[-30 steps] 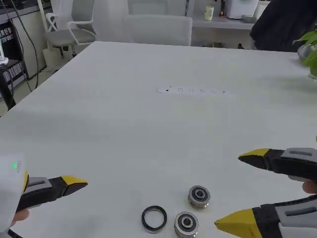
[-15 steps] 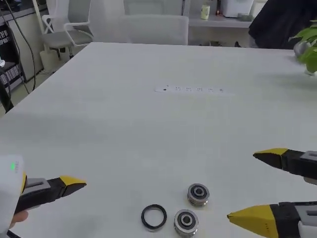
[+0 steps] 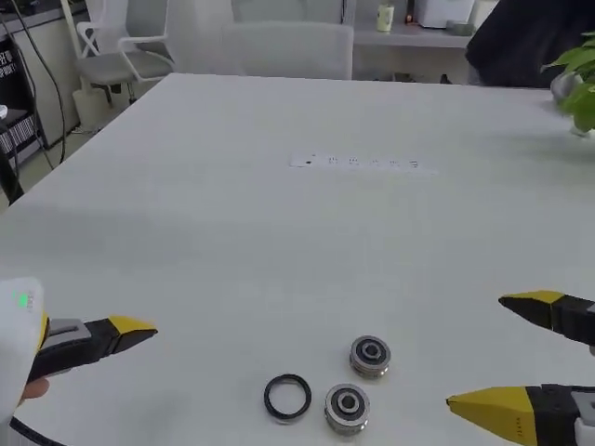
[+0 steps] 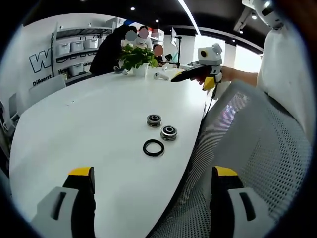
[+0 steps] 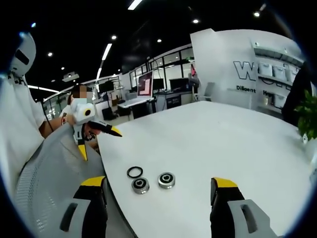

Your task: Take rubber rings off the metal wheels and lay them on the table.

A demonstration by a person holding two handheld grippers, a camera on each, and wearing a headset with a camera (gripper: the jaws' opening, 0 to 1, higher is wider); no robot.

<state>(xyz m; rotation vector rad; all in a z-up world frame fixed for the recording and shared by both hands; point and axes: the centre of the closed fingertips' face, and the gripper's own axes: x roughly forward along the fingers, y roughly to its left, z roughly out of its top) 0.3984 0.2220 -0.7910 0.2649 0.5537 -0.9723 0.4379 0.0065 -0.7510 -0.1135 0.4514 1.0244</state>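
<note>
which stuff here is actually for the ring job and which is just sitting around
For the job:
- far metal wheel
- near metal wheel
- loose rubber ring, lying beside them
- table
- left tool and right tool, both open

Just lying about:
- potted plant
- socket panel
- chair
- bottle

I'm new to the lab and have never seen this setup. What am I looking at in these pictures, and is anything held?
No robot here: a person works with two hand-held, two-jaw grippers. The head view comes from a headset camera looking down at the white table. The two round pictures come from cameras riding on the left gripper and right gripper, looking along their yellow-tipped jaws. On the table lie two metal wheels and, beside them, one loose black ring. Both grippers are open and hold nothing.
</note>
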